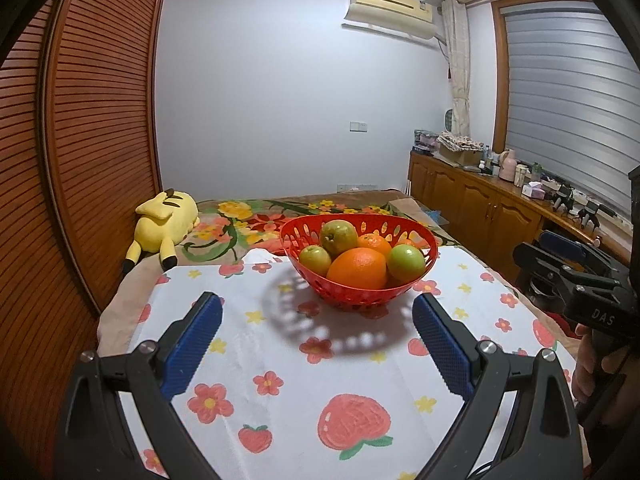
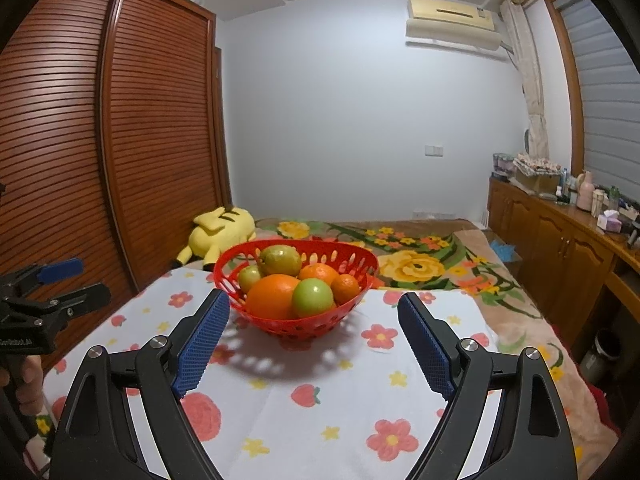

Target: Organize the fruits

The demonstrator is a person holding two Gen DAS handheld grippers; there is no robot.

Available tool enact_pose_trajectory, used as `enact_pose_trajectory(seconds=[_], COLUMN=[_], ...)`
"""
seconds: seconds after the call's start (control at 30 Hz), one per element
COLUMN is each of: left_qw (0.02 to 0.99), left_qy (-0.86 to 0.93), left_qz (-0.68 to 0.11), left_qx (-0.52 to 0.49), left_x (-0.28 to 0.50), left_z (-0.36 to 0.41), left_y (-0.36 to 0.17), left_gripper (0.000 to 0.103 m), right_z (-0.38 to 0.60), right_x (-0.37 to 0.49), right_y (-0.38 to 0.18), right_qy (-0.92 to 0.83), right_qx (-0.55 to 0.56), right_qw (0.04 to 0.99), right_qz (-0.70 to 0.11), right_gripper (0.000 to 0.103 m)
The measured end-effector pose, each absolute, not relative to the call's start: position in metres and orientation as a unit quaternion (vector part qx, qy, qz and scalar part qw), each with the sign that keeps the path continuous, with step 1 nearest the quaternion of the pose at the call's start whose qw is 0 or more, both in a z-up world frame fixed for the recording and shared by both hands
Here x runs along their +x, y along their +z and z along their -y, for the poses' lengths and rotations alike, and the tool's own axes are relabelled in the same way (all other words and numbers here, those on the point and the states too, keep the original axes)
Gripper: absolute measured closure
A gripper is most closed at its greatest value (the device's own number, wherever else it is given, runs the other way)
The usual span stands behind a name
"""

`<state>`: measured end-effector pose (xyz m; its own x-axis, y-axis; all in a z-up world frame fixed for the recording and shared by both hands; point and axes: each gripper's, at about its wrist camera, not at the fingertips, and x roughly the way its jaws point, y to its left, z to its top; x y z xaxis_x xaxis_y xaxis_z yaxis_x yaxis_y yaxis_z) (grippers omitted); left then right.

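Fruits sit heaped in the red basket (image 1: 304, 236), at twelve o'clock from the left gripper (image 1: 318, 322), whose blue pads are spread wide with nothing between them. The right gripper (image 2: 314, 314) is likewise spread and empty, its left pad just beside the basket's near wall. Both hover low over the flowered cloth on the counter (image 2: 280, 412), probably lined up for a pick. The large orange (image 1: 357, 268) lies frontmost, green fruit (image 1: 406, 261) at its three o'clock.
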<state>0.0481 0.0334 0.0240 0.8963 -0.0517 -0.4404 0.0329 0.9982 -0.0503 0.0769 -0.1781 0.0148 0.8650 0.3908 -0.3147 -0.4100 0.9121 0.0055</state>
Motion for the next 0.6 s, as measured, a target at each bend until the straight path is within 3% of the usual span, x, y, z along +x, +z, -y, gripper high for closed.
enact_pose_trajectory(seconds=[0.6], left_qw=[0.974], left_qy=[-0.023], left_qz=[-0.225], left_qx=[-0.022], left_x=[0.0425], left_z=[-0.0312], left_y=[0.0229], left_gripper=[0.006], right_z=[0.1771], right_x=[0.0738], right_y=[0.0135], right_qy=[0.205], right_qx=[-0.032], right_qw=[0.966], right_qz=[-0.156], right_gripper=[0.015])
